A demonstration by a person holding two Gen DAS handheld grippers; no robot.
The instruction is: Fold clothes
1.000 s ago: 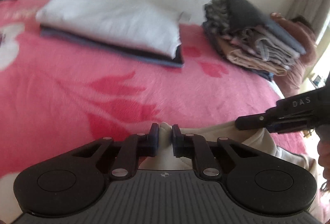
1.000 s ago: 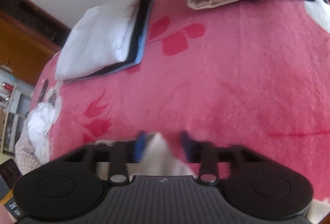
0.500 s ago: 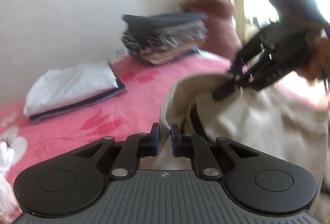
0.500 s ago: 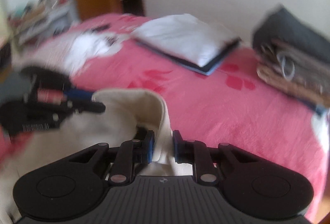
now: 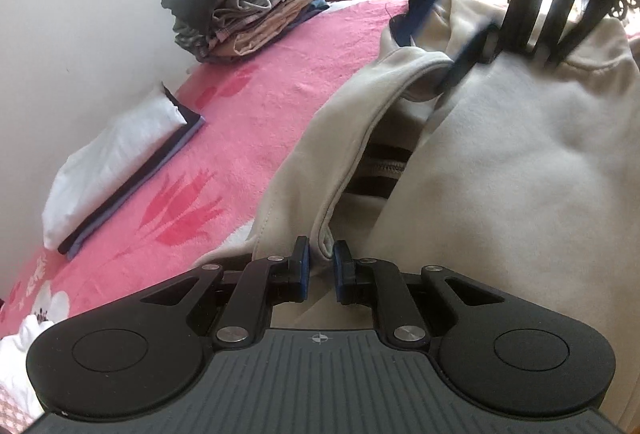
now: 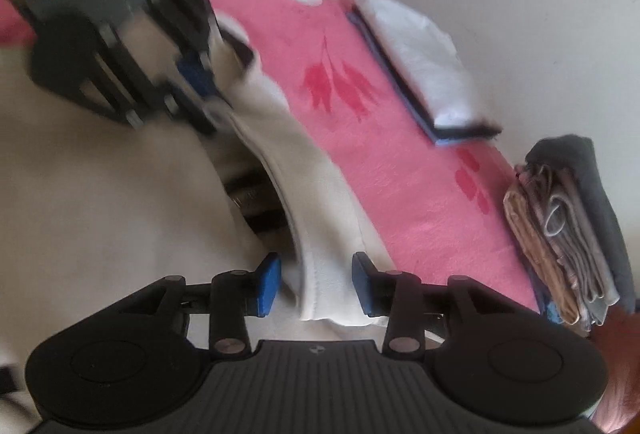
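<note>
Cream garment (image 5: 500, 162) now raised over pink bedspread (image 5: 260, 106), left gripper (image 5: 321, 268) still pinching its hem, right gripper (image 6: 316, 284) jaws opening around hem, previously clamped, views rolled.

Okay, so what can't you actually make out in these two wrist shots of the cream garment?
- Left wrist view: the right gripper is motion-blurred, and the top edge cuts off its body.
- Right wrist view: the left gripper is blurred, so its grip is unreadable there.
- Both views: the cream garment runs off the frame, so its overall shape is unclear.
- The dark striped lining is mostly hidden under the collar.
</note>
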